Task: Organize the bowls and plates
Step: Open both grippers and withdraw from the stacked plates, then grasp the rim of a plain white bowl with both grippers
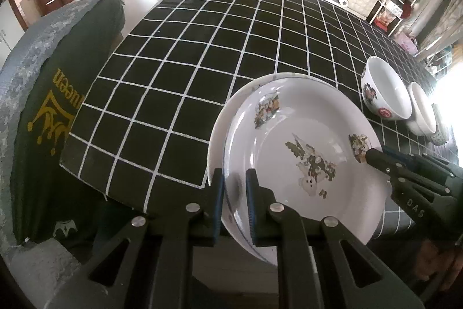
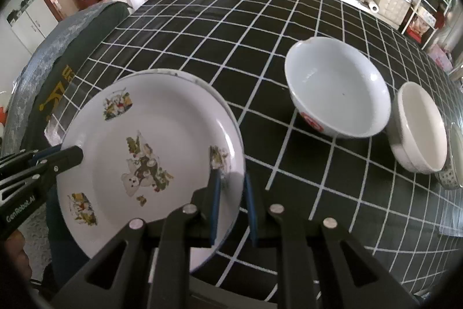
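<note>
Both grippers, left (image 1: 235, 187) and right (image 2: 233, 187), are clamping the top plate's (image 2: 150, 141) rim; next, judged: lifting it level.

Table (image 2: 260, 28) carrying the dishes
A black white-gridded cloth (image 2: 318, 193) is covering it, with stacked plates (image 2: 162, 118), a white bowl (image 2: 338, 89) and a cream bowl (image 2: 419, 126) sitting on top

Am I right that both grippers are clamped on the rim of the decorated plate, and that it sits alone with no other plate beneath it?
Not quite: both views show a second plate beneath the decorated plate. The left gripper and right gripper do clamp its rim.
</note>
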### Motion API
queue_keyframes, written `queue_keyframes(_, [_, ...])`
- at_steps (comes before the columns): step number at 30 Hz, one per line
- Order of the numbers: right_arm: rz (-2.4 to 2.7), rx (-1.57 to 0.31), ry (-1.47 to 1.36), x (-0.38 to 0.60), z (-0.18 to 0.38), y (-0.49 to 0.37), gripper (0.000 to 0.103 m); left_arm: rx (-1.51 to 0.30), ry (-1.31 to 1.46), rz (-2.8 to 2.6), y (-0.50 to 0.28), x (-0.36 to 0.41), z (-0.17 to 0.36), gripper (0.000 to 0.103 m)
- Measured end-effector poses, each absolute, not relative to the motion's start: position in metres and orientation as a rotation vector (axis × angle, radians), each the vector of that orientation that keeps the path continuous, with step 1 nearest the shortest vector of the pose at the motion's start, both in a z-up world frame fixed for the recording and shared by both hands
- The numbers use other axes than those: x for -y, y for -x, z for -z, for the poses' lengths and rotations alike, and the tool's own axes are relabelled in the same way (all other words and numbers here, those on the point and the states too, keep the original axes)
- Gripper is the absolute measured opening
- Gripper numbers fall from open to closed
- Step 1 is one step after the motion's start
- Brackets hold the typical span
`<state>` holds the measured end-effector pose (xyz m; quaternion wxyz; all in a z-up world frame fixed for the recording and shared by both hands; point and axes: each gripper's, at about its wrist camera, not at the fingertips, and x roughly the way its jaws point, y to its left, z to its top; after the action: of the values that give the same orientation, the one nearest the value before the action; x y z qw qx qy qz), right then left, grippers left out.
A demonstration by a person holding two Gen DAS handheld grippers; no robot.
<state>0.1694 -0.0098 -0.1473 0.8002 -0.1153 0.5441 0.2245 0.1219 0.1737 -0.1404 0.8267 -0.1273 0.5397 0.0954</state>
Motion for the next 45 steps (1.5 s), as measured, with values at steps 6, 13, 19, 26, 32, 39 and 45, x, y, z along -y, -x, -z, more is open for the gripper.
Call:
queue_keyframes(6, [-0.485, -1.165, 0.217, 0.018, 0.142, -0.164, 0.021, -1.12, 0.259, -0.207, -0.114, -0.169, 0.129, 0.013])
queue_keyframes(13, [-0.487, -1.134, 0.161, 0.034, 0.125, -0.159, 0.021, -1.098, 0.253, -0.148, -0.114, -0.146, 0.116, 0.013])
queue_keyframes(19, [-0.475, -1.089, 0.093, 0.062, 0.103, -0.165, 0.021, -1.073, 0.213, -0.057, -0.13, -0.107, 0.101, 0.013])
queue_keyframes(26, [-0.449, -1.065, 0.036, 0.095, 0.087, -0.182, 0.021, -1.035, 0.165, 0.028, -0.157, -0.067, 0.071, 0.013])
queue_keyframes(32, [-0.451, -1.106, -0.017, 0.115, 0.082, -0.211, 0.021, -1.088, 0.244, 0.144, -0.188, -0.052, 0.066, 0.013])
queue_keyframes(39, [-0.443, -1.193, -0.059, 0.124, 0.087, -0.26, 0.021, -1.196, 0.376, 0.191, -0.247, -0.062, 0.089, 0.013])
queue_keyframes(45, [-0.418, -1.305, -0.107, 0.123, 0.109, -0.295, 0.021, -1.257, 0.418, 0.207, -0.281, -0.066, 0.113, 0.013])
